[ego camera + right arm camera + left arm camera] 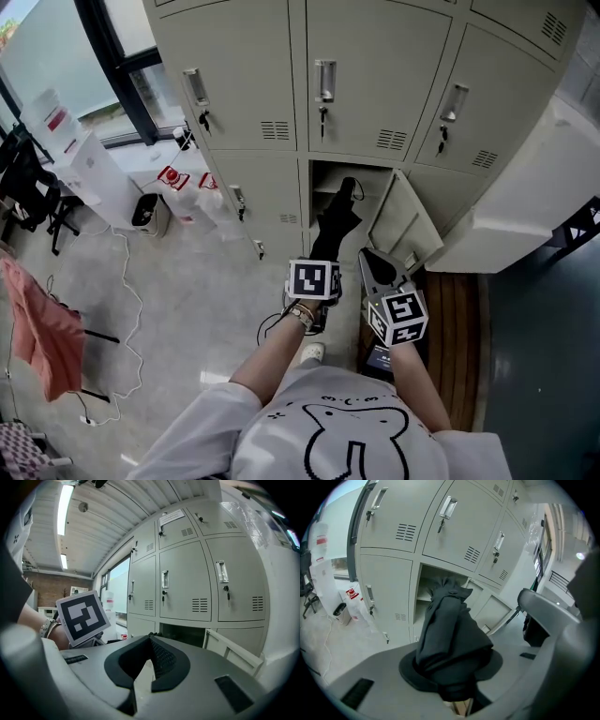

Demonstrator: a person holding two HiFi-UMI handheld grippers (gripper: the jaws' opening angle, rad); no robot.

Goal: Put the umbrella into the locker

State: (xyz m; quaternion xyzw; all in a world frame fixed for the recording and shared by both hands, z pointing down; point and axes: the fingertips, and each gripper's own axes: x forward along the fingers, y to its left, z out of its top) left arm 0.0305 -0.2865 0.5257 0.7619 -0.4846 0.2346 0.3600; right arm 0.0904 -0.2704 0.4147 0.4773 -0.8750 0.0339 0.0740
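The left gripper is clamped on a folded black umbrella, which fills the space between its jaws and is pinched near its lower end. The umbrella runs forward and away from this gripper, its fabric bunched and wrapped. Its far end is at the mouth of the open compartment, but no view shows clearly whether the tip has passed inside. In the head view the left hand, with a band on its wrist, holds this gripper below the opening.

The right gripper is just beside the left one, on its right in the head view. Its jaws are drawn together at the tips with nothing between them. It faces the same bank of lockers, and the left gripper's marker cube shows at the left of its own view.

The open compartment is in the lower row, in the middle column. Its door is swung out to the right. The other doors in view are closed, with keys hanging in several of the locks.

On the pale floor to the left are a small black bin, loose white cables and a pink cloth.
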